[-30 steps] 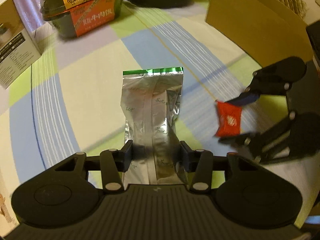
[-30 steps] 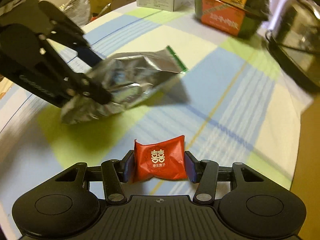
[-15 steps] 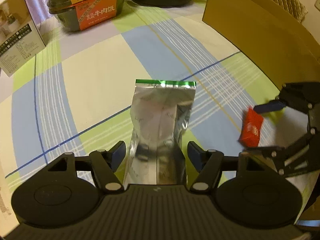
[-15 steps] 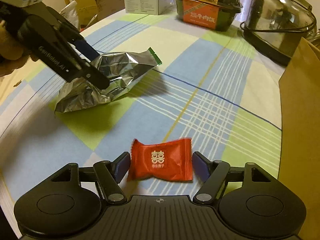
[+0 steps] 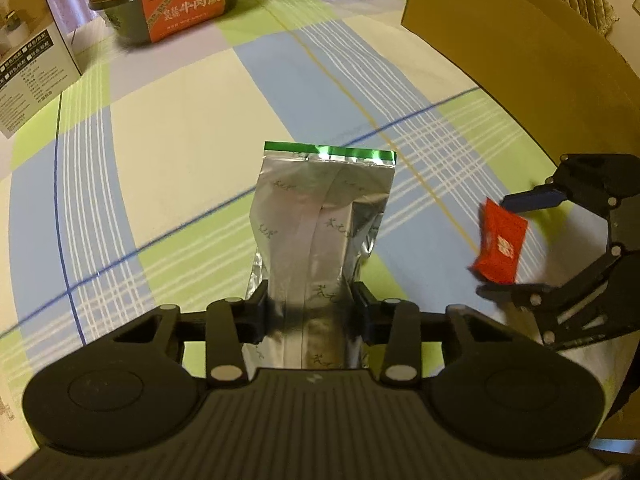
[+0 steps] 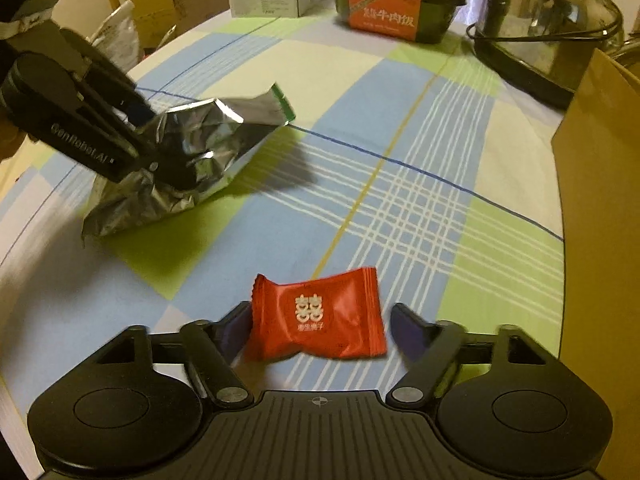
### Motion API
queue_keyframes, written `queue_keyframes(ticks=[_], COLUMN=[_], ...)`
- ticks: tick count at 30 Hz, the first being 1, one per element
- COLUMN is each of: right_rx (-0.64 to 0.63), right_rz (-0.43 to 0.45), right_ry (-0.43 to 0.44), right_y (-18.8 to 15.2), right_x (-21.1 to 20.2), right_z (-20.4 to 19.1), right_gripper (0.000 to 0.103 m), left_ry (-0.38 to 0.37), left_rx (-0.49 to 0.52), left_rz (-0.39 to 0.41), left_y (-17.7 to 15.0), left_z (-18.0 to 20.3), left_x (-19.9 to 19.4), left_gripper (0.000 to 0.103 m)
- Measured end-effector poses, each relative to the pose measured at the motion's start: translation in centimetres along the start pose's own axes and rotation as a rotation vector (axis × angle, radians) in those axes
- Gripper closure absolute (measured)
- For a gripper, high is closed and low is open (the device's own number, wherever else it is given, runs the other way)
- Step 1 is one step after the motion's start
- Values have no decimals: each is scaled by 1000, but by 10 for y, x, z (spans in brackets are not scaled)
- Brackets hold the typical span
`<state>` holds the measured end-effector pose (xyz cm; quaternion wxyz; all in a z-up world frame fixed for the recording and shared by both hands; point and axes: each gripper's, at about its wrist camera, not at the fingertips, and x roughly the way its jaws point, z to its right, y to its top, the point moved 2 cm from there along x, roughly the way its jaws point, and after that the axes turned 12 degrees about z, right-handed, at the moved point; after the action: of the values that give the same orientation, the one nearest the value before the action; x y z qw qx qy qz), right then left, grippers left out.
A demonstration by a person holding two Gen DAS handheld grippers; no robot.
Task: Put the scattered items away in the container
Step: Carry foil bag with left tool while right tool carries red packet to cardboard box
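Silver foil fills the middle of the left wrist view: a foil pouch [image 5: 320, 224] with a green sealed edge runs lengthwise straight ahead, in line with the fingers of the left gripper [image 5: 310, 314]. Its near end sits between the two pads, which press against its sides, so this gripper is clamped on the pouch. The green edge points away toward the far side of the checked tablecloth [image 5: 160, 128]. To the right and further on stands the brown cardboard box [image 5: 500, 40], its wall facing the gripper; it looks like the container meant by the task, so the pouch must travel forward and rightward, narrow end first. At the right edge of this view the right gripper [image 5: 516, 244] brackets a red candy packet [image 5: 498, 242], which looks tilted and slightly blurred.

From the right wrist view, the red candy packet [image 6: 318, 316] lies crosswise between the pads of the right gripper [image 6: 320, 324], its long side spanning the gap. The jaws stand wide: the left pad is at the wrapper's edge, while clear space shows between the wrapper and the right pad [image 6: 404, 326]. Whether the packet rests on the cloth or hangs in the air cannot be told. The cardboard box [image 6: 596, 200] rises just to the right, much nearer to this gripper than to the other. Far left, the left gripper [image 6: 150, 142] pinches the crumpled foil pouch [image 6: 192, 152], lifted at the green end above its shadow.
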<state>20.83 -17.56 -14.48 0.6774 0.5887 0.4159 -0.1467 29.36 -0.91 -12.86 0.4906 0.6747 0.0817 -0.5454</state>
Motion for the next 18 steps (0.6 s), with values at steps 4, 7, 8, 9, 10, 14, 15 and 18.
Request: queue_keyframes(ticks=[4,7,8,9,10,14,15,18], right_rx=[13,20,20,21,22,35,39,54], right_rz=[-5,-4,-3,-2,1,11,13,16], right_ry=[-9,-3,-3,-2,-2,2,3,2], right_y=[0,1,1,0,0,-1,-2,-4], right_x=[-4,-8,-9,-11,-13,-23,-26,-35], right_z=[0,-1,-2,-3,-4,-6,-6,-7], right_gripper=[51,60,60,60,61,61,61,61], left_ry=[-3,-5,-4,-2,-1,9,10,9], left_rx=[-6,-16,-20,-21,-21,-13,-13,-17], left_rz=[0,2,4,3,2,-3,-3,-1], left_y=[-11,-18,-19,-21,-22,-25,-25,-26], left_z=[10,15,16,16,17,22,23,27], left_x=[-7,-12,-14,-15,-16,-20,-21,-26], left_gripper=[68,68,68,68,68,69,69,69])
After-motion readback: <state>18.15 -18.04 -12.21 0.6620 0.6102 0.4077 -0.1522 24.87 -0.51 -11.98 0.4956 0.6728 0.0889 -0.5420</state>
